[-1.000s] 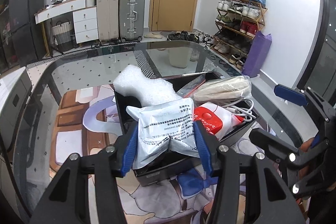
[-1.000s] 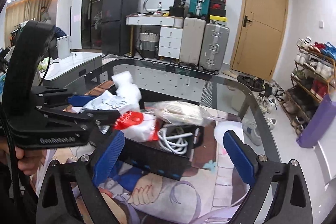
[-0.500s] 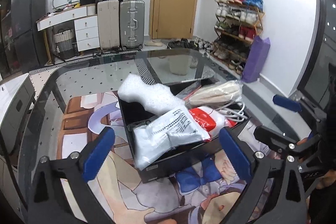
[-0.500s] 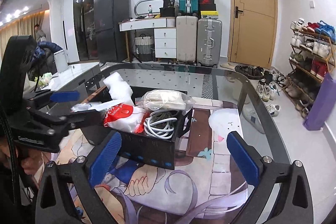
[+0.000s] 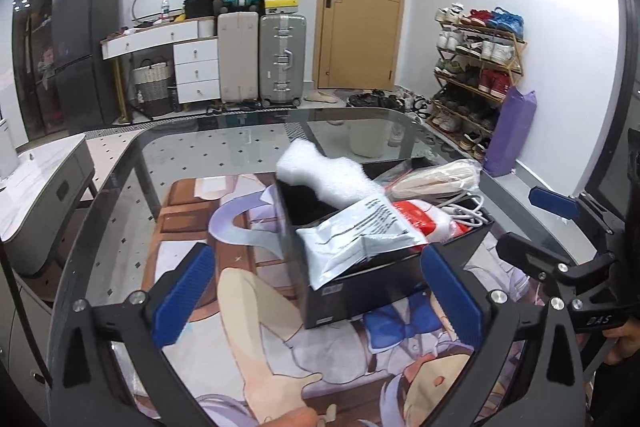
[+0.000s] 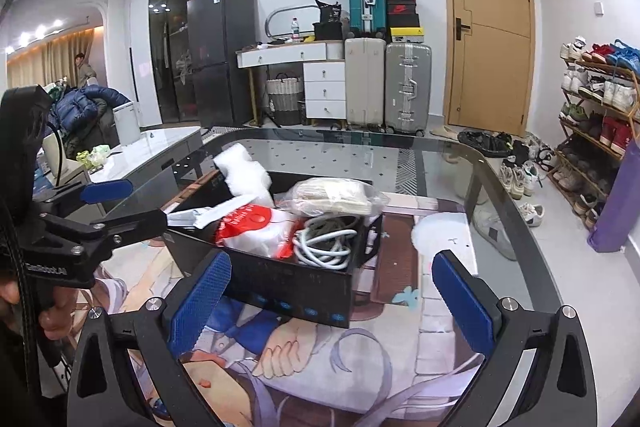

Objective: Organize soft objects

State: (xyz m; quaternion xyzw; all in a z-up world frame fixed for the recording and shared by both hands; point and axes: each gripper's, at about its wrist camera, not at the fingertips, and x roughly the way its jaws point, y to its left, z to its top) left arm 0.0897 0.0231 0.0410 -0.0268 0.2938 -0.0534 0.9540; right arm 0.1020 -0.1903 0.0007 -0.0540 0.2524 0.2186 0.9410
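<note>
A black box (image 5: 360, 291) stands on the printed mat, packed with soft items. A grey-white plastic pouch (image 5: 360, 239) lies over its near corner. Behind it are a white foam piece (image 5: 324, 175), a red-and-white packet (image 5: 420, 219), a coiled white cable (image 5: 464, 211) and bagged beige cloth (image 5: 436, 175). My left gripper (image 5: 318, 287) hangs open just short of the box, its pads clear of the pouch. My right gripper (image 6: 332, 301) is open too, facing the box's (image 6: 296, 287) other long side with nothing between its fingers. It also shows at the right of the left wrist view.
The box sits on a glass table (image 5: 224, 143) covered by a cartoon-print mat (image 5: 280, 367). The table's curved edge runs along the right. Suitcases (image 5: 280, 59), a white dresser and a shoe rack (image 5: 476, 79) stand beyond. A white side table (image 5: 40, 179) is at left.
My left gripper has opened and let go of the grey-white pouch, which now rests on the box's near corner. That gripper has drawn back a little. The right gripper stays open.
</note>
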